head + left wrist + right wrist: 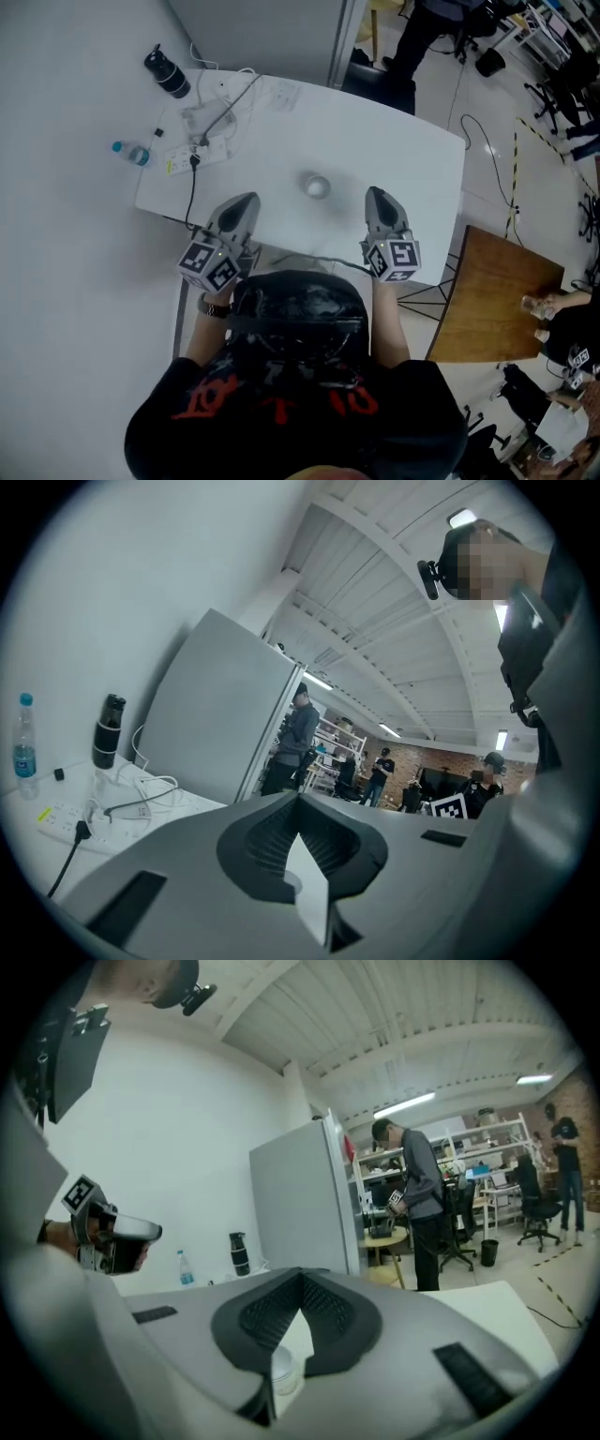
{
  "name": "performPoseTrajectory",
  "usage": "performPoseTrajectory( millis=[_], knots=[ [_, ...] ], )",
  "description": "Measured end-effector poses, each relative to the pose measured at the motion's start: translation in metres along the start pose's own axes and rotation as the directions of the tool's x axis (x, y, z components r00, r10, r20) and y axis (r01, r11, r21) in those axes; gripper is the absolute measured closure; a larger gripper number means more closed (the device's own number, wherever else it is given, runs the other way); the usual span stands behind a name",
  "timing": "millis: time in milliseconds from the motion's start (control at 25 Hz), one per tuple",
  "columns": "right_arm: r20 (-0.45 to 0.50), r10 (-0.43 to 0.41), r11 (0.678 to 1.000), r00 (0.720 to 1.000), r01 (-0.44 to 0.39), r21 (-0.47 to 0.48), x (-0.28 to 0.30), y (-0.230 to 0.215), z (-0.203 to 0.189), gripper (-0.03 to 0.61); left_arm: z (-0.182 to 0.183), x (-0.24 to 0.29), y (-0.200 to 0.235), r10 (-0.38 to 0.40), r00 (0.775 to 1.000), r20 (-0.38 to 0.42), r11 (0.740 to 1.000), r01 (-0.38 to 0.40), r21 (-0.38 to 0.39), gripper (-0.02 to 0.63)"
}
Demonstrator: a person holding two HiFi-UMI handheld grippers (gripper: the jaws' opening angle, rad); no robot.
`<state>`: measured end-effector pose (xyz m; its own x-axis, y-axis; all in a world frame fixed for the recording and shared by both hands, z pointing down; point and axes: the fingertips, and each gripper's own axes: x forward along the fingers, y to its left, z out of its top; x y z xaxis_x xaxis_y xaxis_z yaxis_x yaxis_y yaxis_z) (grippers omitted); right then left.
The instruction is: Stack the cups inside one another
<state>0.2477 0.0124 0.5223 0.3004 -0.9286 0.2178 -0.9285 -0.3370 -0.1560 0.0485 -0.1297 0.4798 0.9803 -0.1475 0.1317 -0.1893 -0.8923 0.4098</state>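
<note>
Here left gripper (246, 201) and right gripper (376, 194), fingers clenched empty, flank the cups (317, 186) near table (394, 141) edge.

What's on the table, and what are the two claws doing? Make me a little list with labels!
table: white
cups: in the middle of the table, nothing holding them
left claw: shut, empty
right claw: shut, empty
far left corner: black bottle, water bottle, power strip
</note>
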Motion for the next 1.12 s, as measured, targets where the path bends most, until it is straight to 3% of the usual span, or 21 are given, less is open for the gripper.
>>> performPoseTrajectory(
  millis=[200, 400, 720, 1120],
  knots=[
    [0.113, -0.071, 0.996, 0.991, 0.076, -0.038, -0.028, -0.012, 0.047, 0.574, 0.016, 0.023, -0.021, -0.079, 0.997, -0.005, 0.995, 0.079, 0.054, 0.612],
    [0.163, -0.128, 0.986, 0.978, 0.144, -0.086, -0.038, -0.027, 0.071, 0.574, 0.027, 0.06, -0.034, -0.15, 0.988, -0.028, 0.98, 0.152, 0.128, 0.612],
    [0.147, -0.108, 0.983, 0.983, 0.128, -0.134, -0.026, -0.016, 0.078, 0.575, 0.042, 0.065, -0.034, -0.141, 0.99, -0.011, 0.979, 0.141, 0.148, 0.612],
    [0.112, -0.078, 0.985, 0.991, 0.094, -0.141, -0.012, -0.013, 0.073, 0.574, 0.037, 0.054, -0.02, -0.092, 0.996, 0.003, 0.988, 0.091, 0.124, 0.612]
  ],
)
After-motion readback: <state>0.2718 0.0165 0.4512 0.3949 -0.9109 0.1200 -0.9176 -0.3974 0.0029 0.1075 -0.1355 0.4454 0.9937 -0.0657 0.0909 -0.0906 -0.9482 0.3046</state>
